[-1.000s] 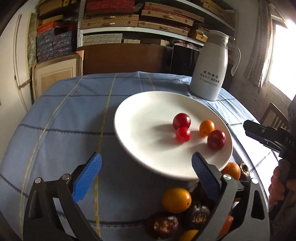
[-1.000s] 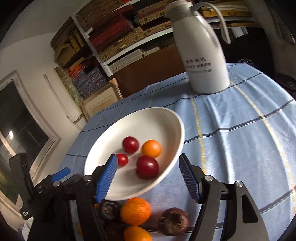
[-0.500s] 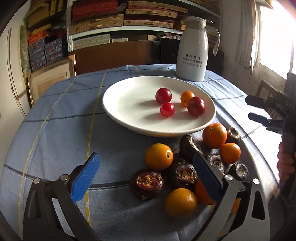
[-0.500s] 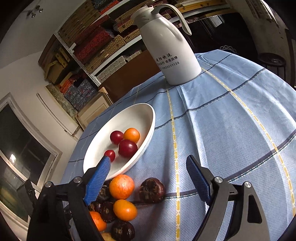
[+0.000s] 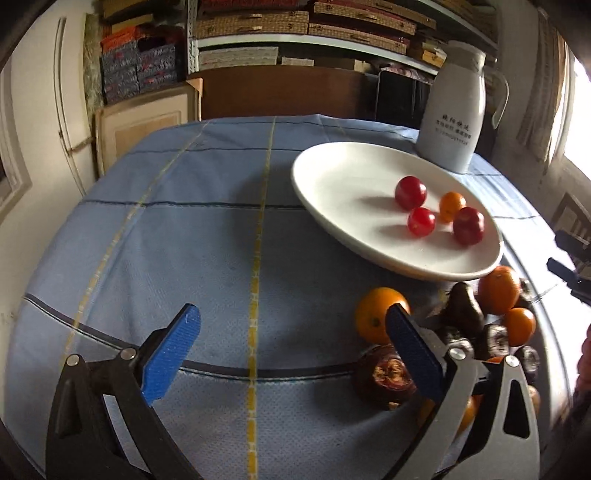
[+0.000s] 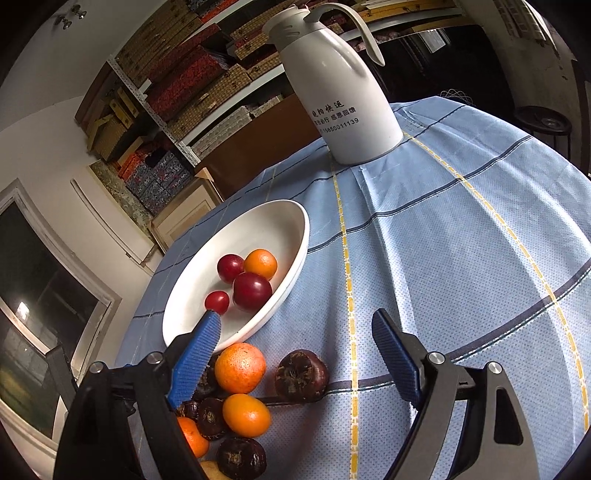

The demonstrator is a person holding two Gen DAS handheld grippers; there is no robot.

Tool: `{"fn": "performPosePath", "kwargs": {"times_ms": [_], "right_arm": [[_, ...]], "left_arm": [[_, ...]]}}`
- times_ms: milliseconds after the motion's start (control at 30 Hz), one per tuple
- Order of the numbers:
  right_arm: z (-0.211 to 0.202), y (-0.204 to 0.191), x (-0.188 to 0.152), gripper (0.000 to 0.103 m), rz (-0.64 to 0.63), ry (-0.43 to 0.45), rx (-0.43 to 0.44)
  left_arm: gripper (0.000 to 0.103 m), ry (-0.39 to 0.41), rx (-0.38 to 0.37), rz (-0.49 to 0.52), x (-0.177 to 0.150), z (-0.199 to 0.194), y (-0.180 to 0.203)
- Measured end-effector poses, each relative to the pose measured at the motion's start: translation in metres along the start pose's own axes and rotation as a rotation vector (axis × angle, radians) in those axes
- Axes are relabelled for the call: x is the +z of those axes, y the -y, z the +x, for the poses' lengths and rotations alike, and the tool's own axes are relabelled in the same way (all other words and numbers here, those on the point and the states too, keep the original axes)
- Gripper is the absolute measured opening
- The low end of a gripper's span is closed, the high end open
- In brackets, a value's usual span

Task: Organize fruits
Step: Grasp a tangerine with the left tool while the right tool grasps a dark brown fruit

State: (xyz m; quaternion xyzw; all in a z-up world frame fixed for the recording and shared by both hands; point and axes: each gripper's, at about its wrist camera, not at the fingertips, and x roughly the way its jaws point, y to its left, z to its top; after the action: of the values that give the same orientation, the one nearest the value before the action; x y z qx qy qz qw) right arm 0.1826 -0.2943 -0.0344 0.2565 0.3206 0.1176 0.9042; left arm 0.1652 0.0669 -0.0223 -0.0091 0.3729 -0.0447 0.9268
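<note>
While both claws hang over the near edge of the round table, neither has hold of anything. Seen from the left wrist, the left gripper (image 5: pixel 291 349) stands wide apart over bare blue checked tablecloth (image 5: pixel 207 236), its right blue pad (image 5: pixel 413 354) overlapping a dark brown wrinkled fruit (image 5: pixel 386 374) in this view, though whether they touch cannot be told. The right gripper (image 6: pixel 295 343) has just been widening its jaws and is spread broadly, nothing pressed between the pads; a large orange (image 6: pixel 240 367) and a dark purple-brown round fruit (image 6: pixel 301 374) lie on the cloth in the gap, apart from both pads. Near left of these sits a loose heap of more oranges (image 6: pixel 245 415) and dark fruits (image 6: pixel 240 458). Just beyond the heap stands the shallow white ceramic plate (image 6: pixel 192 314), bearing three red round fruits (image 6: pixel 252 291) and one small orange fruit (image 6: pixel 260 263) close together. Farther back, right of the plate, a white plastic jug (image 6: pixel 347 92) with printed lettering stands upright. Behind the table, shelves (image 5: pixel 295 22) hold stacked patterned boxes.
</note>
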Motion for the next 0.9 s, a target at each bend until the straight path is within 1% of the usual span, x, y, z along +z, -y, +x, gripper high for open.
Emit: {"fn": "performPosePath", "kwargs": {"times_ms": [33, 67, 167, 200, 233, 300, 367, 467, 533, 567, 600, 633, 700, 733, 767, 800, 867, 900], "right_arm": [[-0.001, -0.001, 0.000, 0.085, -0.002, 0.001, 0.000], [-0.001, -0.001, 0.000, 0.085, -0.003, 0.001, 0.001], [-0.001, -0.002, 0.000, 0.085, -0.003, 0.000, 0.000], [-0.001, -0.002, 0.000, 0.085, -0.004, 0.000, 0.000], [-0.001, -0.002, 0.000, 0.085, -0.006, -0.002, -0.001], [-0.002, -0.004, -0.001, 0.085, -0.013, -0.002, -0.003], [-0.002, -0.005, -0.002, 0.085, -0.019, -0.004, -0.007], [-0.001, -0.006, -0.002, 0.085, -0.021, -0.007, -0.009], [0.001, -0.007, -0.003, 0.085, -0.030, -0.018, -0.011], [0.002, -0.008, -0.003, 0.085, -0.037, -0.026, -0.011], [0.004, -0.010, -0.004, 0.085, -0.049, -0.038, -0.012], [0.004, -0.012, -0.005, 0.085, -0.058, -0.047, -0.011], [0.006, -0.015, -0.009, 0.084, -0.077, -0.070, -0.006], [0.005, -0.015, -0.010, 0.080, -0.081, -0.077, -0.001], [0.005, -0.015, -0.013, 0.072, -0.084, -0.094, 0.015], [0.005, -0.015, -0.015, 0.067, -0.084, -0.107, 0.027], [0.007, -0.013, -0.019, 0.051, -0.082, -0.140, 0.045], [0.009, -0.013, -0.021, 0.048, -0.085, -0.157, 0.044]], "left_arm": [[0.098, 0.006, -0.030, 0.006, 0.000, -0.002, 0.002], [0.098, 0.016, -0.047, 0.036, 0.000, -0.004, 0.009], [0.097, 0.020, -0.029, 0.124, -0.003, -0.002, 0.028], [0.090, 0.012, -0.043, 0.142, -0.003, -0.001, 0.033], [0.073, 0.004, -0.054, 0.151, -0.003, 0.001, 0.036], [0.062, -0.031, -0.069, 0.165, -0.003, 0.009, 0.041], [0.061, -0.057, -0.087, 0.160, -0.002, 0.015, 0.042], [0.055, -0.072, -0.122, 0.149, -0.001, 0.018, 0.042], [0.044, -0.101, -0.153, 0.150, -0.001, 0.025, 0.044], [0.043, -0.109, -0.162, 0.150, -0.001, 0.027, 0.044], [0.038, -0.112, -0.168, 0.150, -0.002, 0.027, 0.044], [0.036, -0.112, -0.175, 0.148, -0.001, 0.028, 0.044], [0.036, -0.106, -0.181, 0.135, -0.001, 0.027, 0.042], [0.036, -0.100, -0.175, 0.124, -0.001, 0.026, 0.039], [0.036, -0.095, -0.167, 0.112, -0.002, 0.024, 0.035], [0.036, -0.092, -0.161, 0.098, -0.002, 0.022, 0.031], [0.036, -0.092, -0.153, 0.066, -0.002, 0.023, 0.023], [0.036, -0.093, -0.151, 0.058, -0.003, 0.023, 0.020]]}}
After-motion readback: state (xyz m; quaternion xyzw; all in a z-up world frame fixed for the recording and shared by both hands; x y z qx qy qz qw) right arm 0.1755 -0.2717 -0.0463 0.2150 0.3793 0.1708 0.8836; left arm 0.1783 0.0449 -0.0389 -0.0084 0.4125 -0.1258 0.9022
